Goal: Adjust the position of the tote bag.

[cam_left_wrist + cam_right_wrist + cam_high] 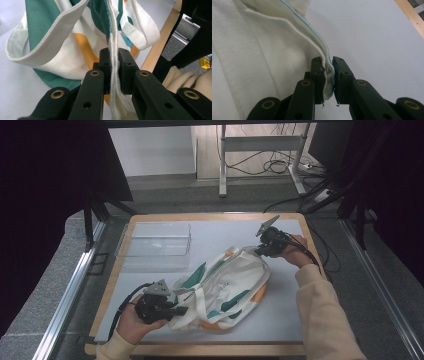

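A white cloth tote bag (227, 287) with teal and orange patches lies across the grey mat. My left gripper (179, 311) is at the bag's near left end, shut on the bag's seamed edge (113, 60); the fabric runs up between the two black pads. The bag's white straps (140, 27) loop beyond it. My right gripper (259, 252) is at the bag's far right corner. Its jaws pinch the bag's folded hem (327, 72), white with a light blue stitched edge.
A clear plastic tray (155, 242) stands on the mat at the back left. The wooden table edge (200, 350) runs along the near side, and bare grey mat (280, 315) lies right of the bag. Metal rails flank the table.
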Available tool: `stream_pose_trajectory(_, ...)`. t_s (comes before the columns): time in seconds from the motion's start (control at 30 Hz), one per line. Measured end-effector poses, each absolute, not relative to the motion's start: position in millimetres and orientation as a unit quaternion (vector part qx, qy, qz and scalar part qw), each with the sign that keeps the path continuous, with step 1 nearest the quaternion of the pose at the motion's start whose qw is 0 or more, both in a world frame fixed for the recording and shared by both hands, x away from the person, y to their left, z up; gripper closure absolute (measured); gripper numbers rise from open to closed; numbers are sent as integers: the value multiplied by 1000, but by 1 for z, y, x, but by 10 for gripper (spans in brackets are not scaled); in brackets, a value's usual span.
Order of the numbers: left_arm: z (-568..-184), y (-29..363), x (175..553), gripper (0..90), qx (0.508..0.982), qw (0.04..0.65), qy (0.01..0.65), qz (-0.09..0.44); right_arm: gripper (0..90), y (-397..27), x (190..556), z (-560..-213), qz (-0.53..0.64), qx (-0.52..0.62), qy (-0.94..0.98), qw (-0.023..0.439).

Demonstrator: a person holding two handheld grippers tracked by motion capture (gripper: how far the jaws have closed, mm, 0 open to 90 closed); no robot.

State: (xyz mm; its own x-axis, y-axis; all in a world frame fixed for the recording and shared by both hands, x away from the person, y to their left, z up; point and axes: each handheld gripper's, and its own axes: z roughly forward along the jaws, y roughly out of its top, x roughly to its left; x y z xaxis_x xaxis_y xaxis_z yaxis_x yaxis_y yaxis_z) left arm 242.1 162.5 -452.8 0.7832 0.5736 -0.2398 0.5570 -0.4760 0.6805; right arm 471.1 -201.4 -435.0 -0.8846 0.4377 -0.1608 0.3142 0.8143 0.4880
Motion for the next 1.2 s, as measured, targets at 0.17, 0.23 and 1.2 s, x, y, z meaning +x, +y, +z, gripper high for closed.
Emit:
stream_pose_trajectory(0.17,-454,164,243,838,861,388,330,10,793,-205,466,-430,230,198,943,139)
stream_pose_trajectory(0.23,-454,164,243,841,861,386,331,13,794,-207,463,-427,228,196,943,141)
stream_pose_trajectory(1.2,-448,176,307,846,866,349,353,56,790,-279,376,-418,276,232,920,155)
